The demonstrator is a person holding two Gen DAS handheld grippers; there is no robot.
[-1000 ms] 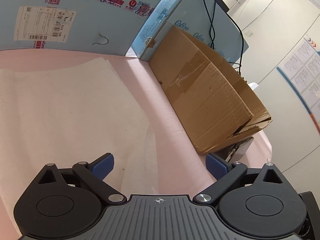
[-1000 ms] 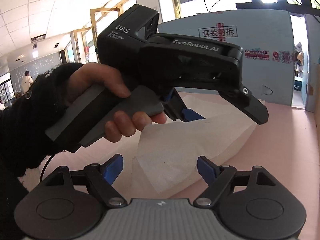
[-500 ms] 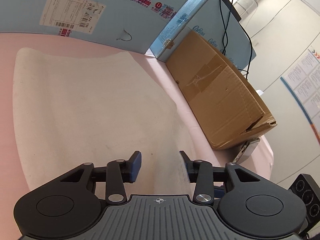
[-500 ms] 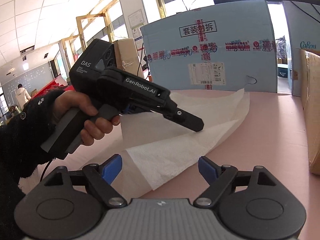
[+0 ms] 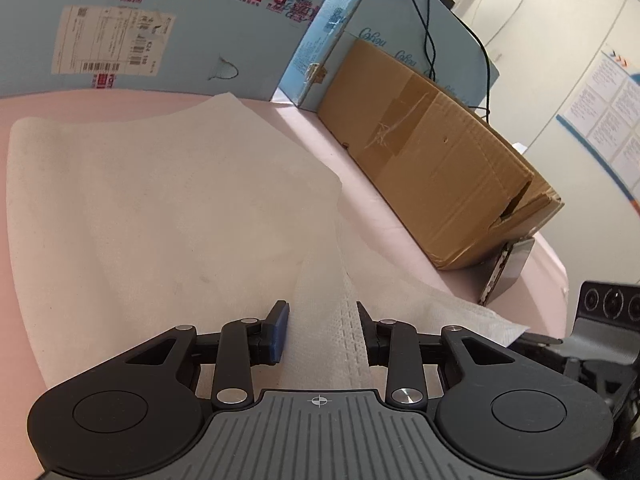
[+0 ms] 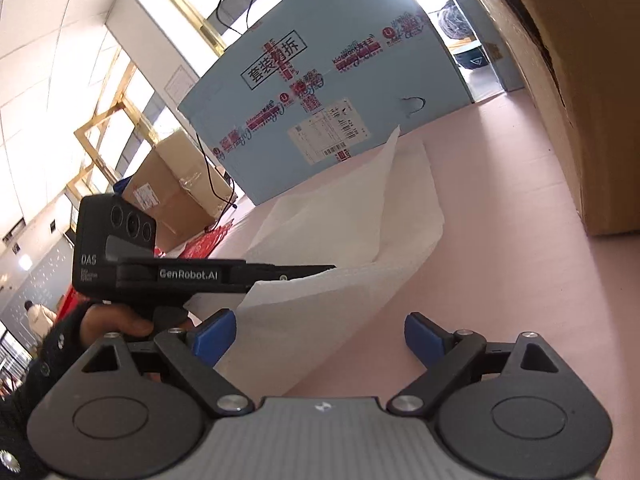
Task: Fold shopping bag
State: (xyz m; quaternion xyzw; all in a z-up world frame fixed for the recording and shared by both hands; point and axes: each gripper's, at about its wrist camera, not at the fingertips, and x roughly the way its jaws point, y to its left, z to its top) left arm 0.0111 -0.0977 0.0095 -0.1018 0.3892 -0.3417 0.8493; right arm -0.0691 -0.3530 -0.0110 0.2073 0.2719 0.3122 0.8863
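Observation:
The white non-woven shopping bag [image 5: 160, 208] lies spread on the pink table [image 5: 380, 216]. My left gripper [image 5: 322, 332] holds a stitched edge of the bag between its partly closed jaws and lifts it off the table. In the right wrist view the bag [image 6: 340, 240] shows with one layer raised, and the left gripper [image 6: 312, 270] grips its near edge. My right gripper [image 6: 318, 334] is open and empty, low over the table just in front of the bag's near corner.
A large light-blue printed box [image 5: 160, 20] stands behind the bag. A flattened brown cardboard box [image 5: 432, 160] leans along the right side. A grey device [image 5: 508, 268] lies by its near end. The right gripper's body [image 5: 600, 320] shows at the right edge.
The left gripper closed in from wide open onto the bag's edge and lifted it. The right gripper dropped lower and tilted, staying open.

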